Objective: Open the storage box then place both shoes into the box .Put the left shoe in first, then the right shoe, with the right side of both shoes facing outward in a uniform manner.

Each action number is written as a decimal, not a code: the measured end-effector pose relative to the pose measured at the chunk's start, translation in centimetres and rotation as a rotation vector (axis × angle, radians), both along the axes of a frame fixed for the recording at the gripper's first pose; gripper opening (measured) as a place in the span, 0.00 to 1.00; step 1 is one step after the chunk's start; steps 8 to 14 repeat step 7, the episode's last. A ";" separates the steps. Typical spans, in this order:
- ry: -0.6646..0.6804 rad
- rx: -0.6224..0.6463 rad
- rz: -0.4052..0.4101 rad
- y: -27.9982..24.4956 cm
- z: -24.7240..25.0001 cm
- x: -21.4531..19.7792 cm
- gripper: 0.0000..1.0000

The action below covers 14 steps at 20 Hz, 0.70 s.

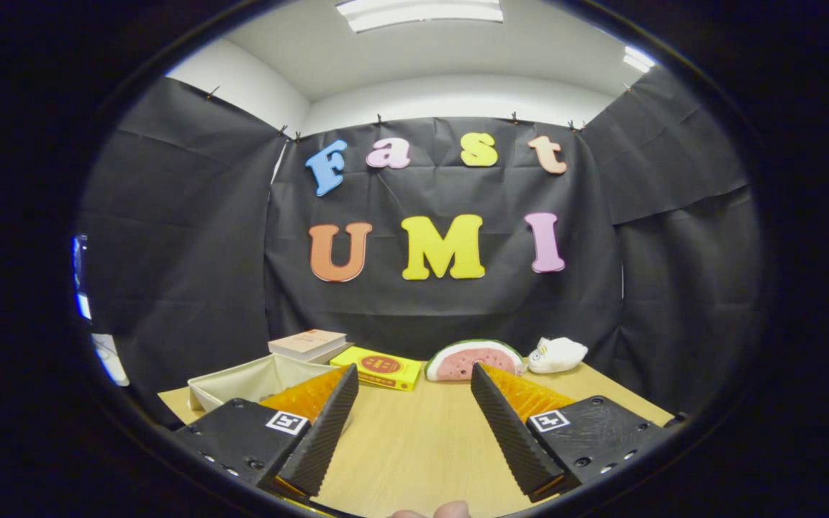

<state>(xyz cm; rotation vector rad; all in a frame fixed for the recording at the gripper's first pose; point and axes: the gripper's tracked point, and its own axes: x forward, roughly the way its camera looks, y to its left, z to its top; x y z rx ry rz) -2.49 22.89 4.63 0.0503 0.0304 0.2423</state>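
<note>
Claw (414,378) sits wide, holding nothing, over bare counter (414,439); box (260,381) beside the left finger looks open already; probably lining up.

cream box (242,385), yellow box (378,368), jaws – blk w/ orange

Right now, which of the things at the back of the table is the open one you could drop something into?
The beige tray, beyond the open gripper's left finger: its top is open, with raised walls. The book, yellow box, watermelon slice and white plush toy are closed shapes.
</note>
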 end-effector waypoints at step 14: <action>0.002 0.007 -0.003 0.4 0.0 0.6 0.96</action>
